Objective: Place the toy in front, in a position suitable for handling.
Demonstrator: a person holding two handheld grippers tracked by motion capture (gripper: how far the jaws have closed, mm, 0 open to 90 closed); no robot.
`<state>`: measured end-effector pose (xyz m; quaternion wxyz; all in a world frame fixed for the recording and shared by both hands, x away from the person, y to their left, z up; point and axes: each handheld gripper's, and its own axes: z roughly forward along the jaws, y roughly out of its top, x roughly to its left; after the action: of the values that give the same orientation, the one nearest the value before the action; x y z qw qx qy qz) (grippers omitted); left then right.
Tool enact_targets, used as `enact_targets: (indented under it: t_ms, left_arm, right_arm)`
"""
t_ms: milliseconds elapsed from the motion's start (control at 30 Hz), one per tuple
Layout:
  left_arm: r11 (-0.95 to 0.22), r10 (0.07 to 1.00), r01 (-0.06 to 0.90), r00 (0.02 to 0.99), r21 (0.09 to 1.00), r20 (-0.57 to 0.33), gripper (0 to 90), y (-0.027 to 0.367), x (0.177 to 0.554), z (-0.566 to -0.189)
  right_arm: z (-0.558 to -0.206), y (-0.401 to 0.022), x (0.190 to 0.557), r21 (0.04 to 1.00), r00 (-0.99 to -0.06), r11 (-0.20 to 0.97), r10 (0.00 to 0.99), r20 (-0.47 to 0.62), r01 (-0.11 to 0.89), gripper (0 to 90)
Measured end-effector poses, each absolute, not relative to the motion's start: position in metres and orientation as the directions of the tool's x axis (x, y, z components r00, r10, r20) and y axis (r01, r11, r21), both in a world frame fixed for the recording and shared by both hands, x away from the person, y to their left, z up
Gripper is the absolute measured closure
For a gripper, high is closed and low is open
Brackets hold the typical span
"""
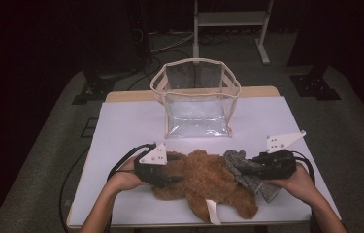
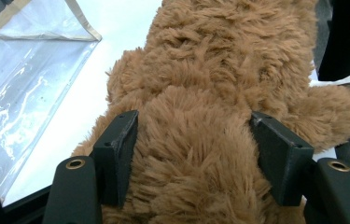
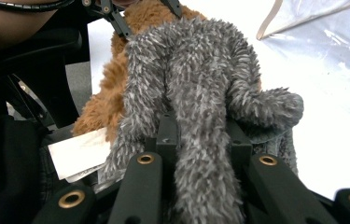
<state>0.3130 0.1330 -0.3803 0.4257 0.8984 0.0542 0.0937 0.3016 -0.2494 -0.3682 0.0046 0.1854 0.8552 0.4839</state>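
A brown plush bear [image 1: 204, 179] lies on the white table top [image 1: 131, 126] near the front edge. My left gripper [image 1: 172, 179] comes in from the left, and in the left gripper view [image 2: 196, 154] its two pads press into the bear's fur [image 2: 210, 70] from both sides. My right gripper [image 1: 247, 167] reaches in from the right and is shut on a grey fuzzy cloth [image 1: 255, 182]. In the right gripper view [image 3: 200, 135] the grey cloth [image 3: 191, 70] drapes over the closed jaws, with the bear [image 3: 102, 102] just behind it.
A clear plastic bag with beige trim [image 1: 196, 97] stands open at the back middle of the table. A white tag [image 1: 212, 212] hangs from the bear at the front edge. Dark floor and a metal stand surround the table.
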Motion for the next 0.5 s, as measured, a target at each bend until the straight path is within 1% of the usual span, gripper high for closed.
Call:
enact_targets:
  t_ms: [133,167,400,433,467,500]
  left_arm:
    - [-0.628,0.178,0.022,0.977,0.778,0.115,36.0,0.133,0.312,-0.381]
    - [-0.632,0.159,0.012,0.981,0.775,0.114,36.1,0.132,0.31,-0.381]
    - [-0.65,0.126,-0.01,0.985,0.76,0.121,35.8,0.13,0.305,-0.379]
    - [-0.651,0.126,-0.012,0.984,0.759,0.124,33.5,0.13,0.304,-0.378]
    - [-0.654,0.124,-0.019,0.983,0.756,0.132,33.5,0.131,0.303,-0.378]
    - [-0.654,0.124,-0.025,0.982,0.756,0.14,28.3,0.131,0.302,-0.377]
  right_arm:
    - [-0.371,-0.253,0.302,0.832,-0.927,0.449,0.324,0.188,0.325,73.0]
    - [-0.367,-0.252,0.303,0.835,-0.93,0.451,0.322,0.178,0.316,73.0]
    - [-0.352,-0.231,0.31,0.837,-0.949,0.479,0.282,0.14,0.266,72.8]
    - [-0.353,-0.222,0.313,0.83,-0.954,0.493,0.266,0.141,0.26,72.9]
    - [-0.353,-0.222,0.313,0.83,-0.954,0.493,0.266,0.141,0.26,72.9]
    - [-0.357,-0.214,0.315,0.819,-0.957,0.513,0.256,0.14,0.257,72.9]
